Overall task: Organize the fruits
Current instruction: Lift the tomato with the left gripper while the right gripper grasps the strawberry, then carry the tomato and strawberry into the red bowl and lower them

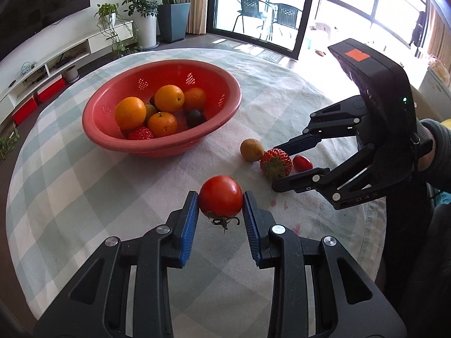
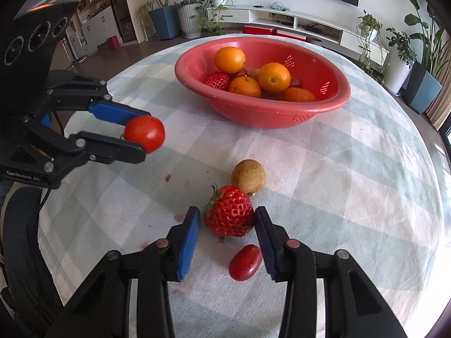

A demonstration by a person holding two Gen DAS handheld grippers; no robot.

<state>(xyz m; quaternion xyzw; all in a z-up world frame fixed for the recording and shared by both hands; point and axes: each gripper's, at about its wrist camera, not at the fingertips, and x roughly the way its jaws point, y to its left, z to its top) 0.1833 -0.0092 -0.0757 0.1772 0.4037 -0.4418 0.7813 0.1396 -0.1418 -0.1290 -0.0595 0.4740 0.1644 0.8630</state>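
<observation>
My left gripper (image 1: 220,197) is shut on a red tomato (image 1: 220,195), held above the checked tablecloth; the right wrist view shows that gripper (image 2: 146,133) with the tomato (image 2: 144,133) off the cloth at left. My right gripper (image 2: 227,214) stands open around a strawberry (image 2: 229,211) lying on the cloth, with a thin gap at its left pad. From the left wrist view, the right gripper (image 1: 276,167) straddles the strawberry (image 1: 275,162). A brown round fruit (image 2: 248,176) lies just beyond it and a small red oval fruit (image 2: 244,262) just in front. The red bowl (image 2: 262,112) holds oranges, a strawberry and dark fruits.
The round table's checked cloth (image 1: 84,186) carries faint red stains near the loose fruit. A person's sleeve (image 1: 439,146) holds the right gripper at the table's right edge. Plants, a low TV cabinet and glass doors stand beyond the table.
</observation>
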